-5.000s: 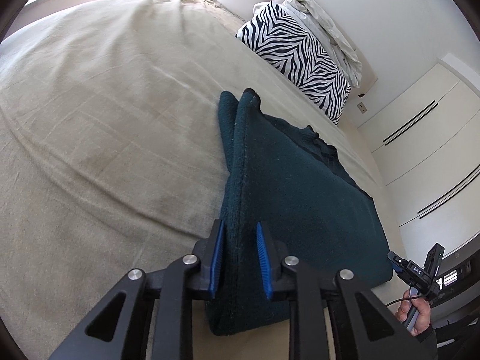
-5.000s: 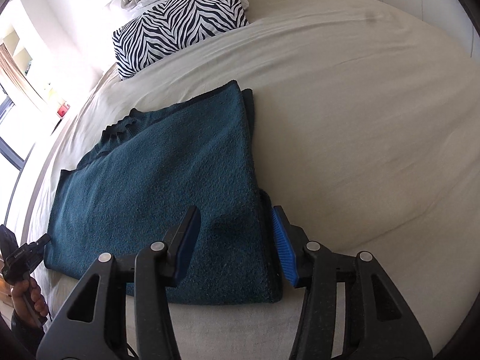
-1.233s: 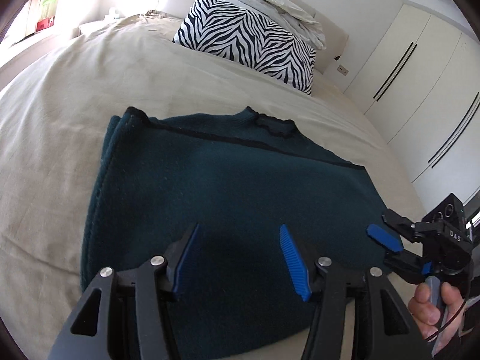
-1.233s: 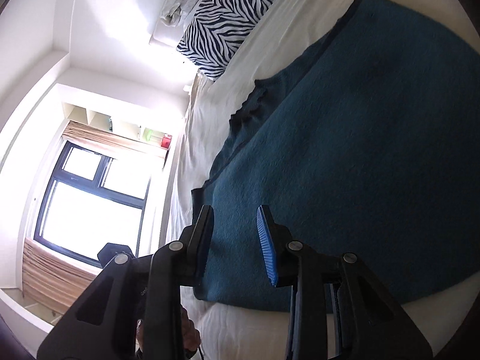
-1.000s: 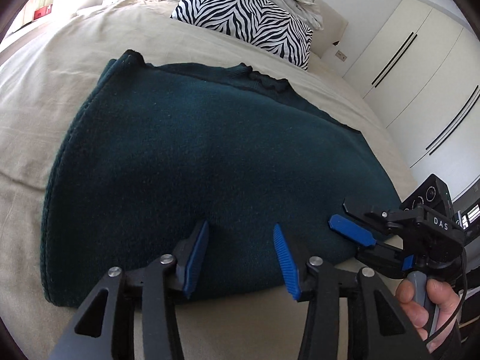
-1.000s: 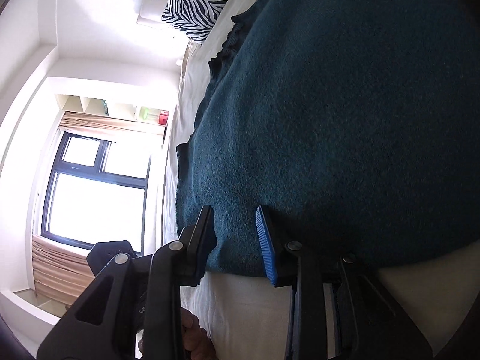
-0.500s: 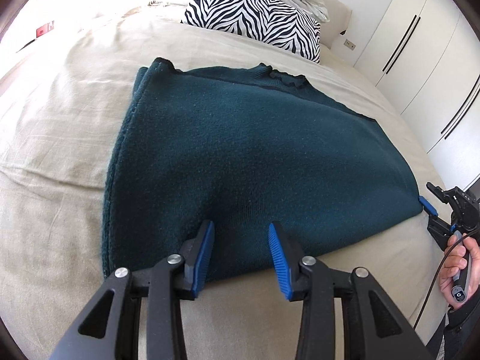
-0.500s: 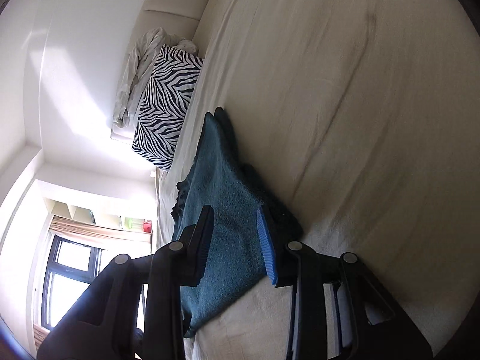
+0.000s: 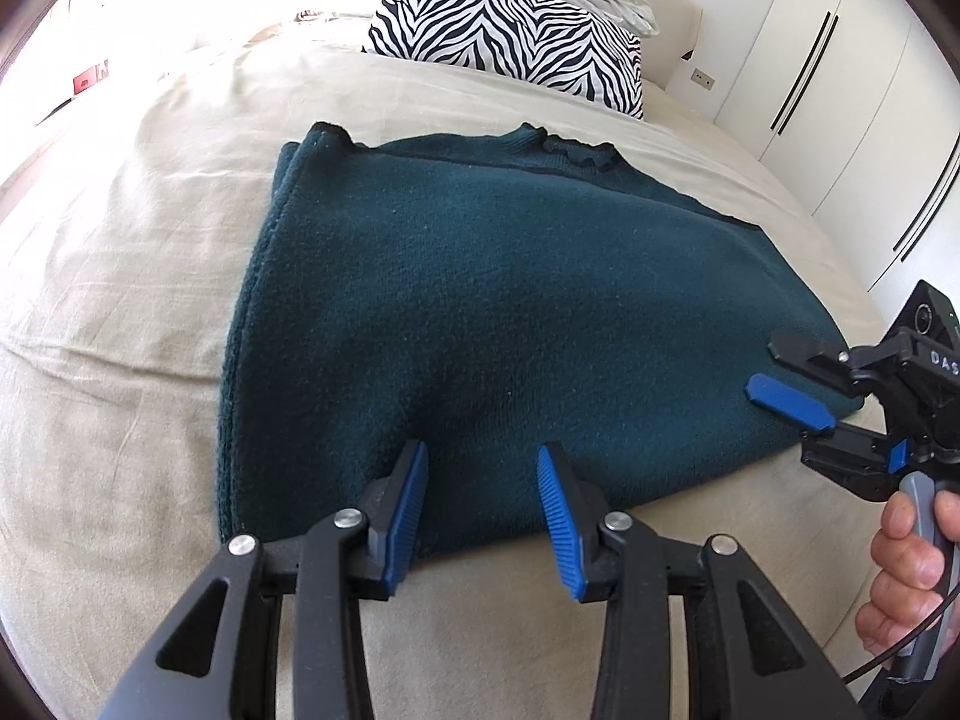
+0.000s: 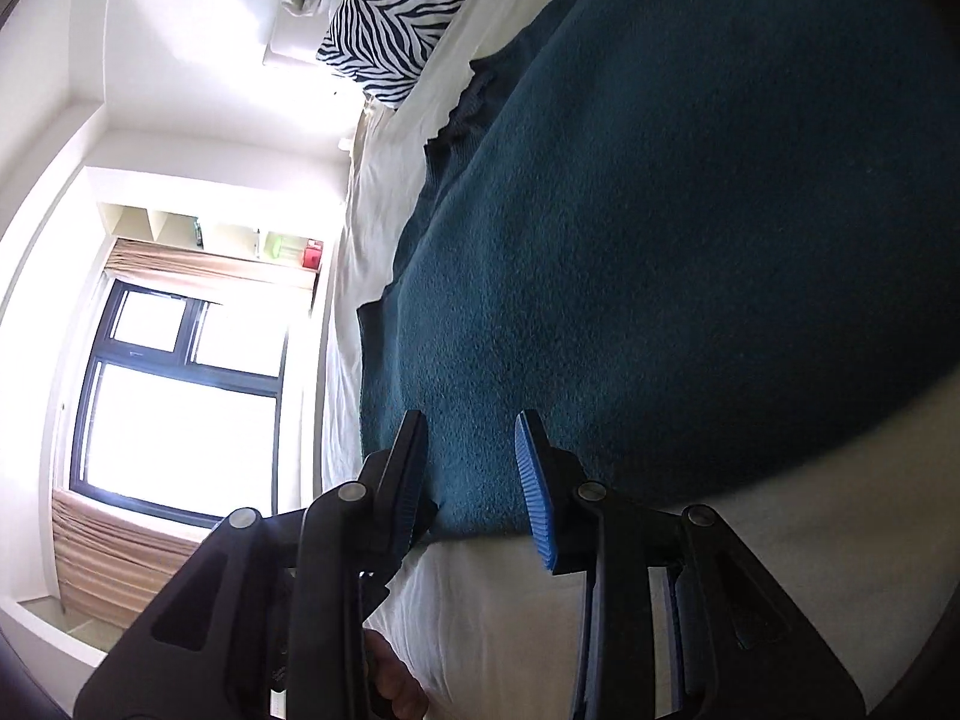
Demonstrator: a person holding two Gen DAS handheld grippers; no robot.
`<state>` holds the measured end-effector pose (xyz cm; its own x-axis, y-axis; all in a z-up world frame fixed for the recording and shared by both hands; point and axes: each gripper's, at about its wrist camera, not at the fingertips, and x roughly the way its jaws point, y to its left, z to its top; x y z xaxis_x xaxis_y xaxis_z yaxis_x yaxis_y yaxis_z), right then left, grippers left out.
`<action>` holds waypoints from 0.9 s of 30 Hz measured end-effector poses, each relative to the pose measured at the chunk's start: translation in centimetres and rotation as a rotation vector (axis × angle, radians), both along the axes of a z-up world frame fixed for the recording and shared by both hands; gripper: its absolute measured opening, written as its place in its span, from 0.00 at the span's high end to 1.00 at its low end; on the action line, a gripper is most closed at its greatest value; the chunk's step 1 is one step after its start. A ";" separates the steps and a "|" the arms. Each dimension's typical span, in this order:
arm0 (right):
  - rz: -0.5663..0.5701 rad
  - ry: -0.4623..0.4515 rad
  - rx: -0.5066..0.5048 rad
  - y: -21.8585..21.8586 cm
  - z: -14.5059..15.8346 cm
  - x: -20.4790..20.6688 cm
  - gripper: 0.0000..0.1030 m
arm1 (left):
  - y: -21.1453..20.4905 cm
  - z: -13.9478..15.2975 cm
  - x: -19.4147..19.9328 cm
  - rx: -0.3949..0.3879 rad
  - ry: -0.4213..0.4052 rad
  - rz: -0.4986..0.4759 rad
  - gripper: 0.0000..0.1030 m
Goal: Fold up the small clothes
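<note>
Left wrist view: left gripper [image 9: 480,504] spread wider than half-second ago, at near hem of teal sweater [image 9: 510,300]; right gripper [image 9: 792,387] also released, at right hem corner near bed [image 9: 120,300] edge. Likely lining up next fold.

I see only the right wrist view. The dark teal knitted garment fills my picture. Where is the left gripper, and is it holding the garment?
Observer: The left gripper is at the near edge of the dark teal knitted garment, jaws open, holding nothing.
Operator: How does my right gripper look from there?
Observer: The right gripper is at the garment's right corner, jaws open, one finger above the fabric.
Operator: Is the far side flat?
Observer: Yes, the ribbed collar lies flat toward the zebra-striped pillow.
</note>
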<state>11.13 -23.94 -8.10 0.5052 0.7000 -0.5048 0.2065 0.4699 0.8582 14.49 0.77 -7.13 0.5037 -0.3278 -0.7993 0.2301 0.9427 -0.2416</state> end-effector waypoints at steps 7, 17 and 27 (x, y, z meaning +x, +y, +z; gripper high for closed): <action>-0.073 0.011 -0.033 -2.7 -1.2 0.2 0.72 | 1.7 1.0 -0.4 -0.031 -0.004 0.020 0.59; -0.201 -0.052 -0.079 -8.5 2.7 1.9 0.70 | 3.1 5.9 6.5 -0.047 -0.102 0.044 0.47; 0.033 -0.060 -0.069 1.9 1.3 15.1 0.49 | 2.0 0.7 16.1 -0.007 0.009 0.055 0.47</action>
<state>26.19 -22.09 -6.83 0.5133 0.6815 -0.5216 0.1392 0.5337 0.8342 30.57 2.78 -6.47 0.5138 -0.3058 -0.8016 0.1760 0.9520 -0.2503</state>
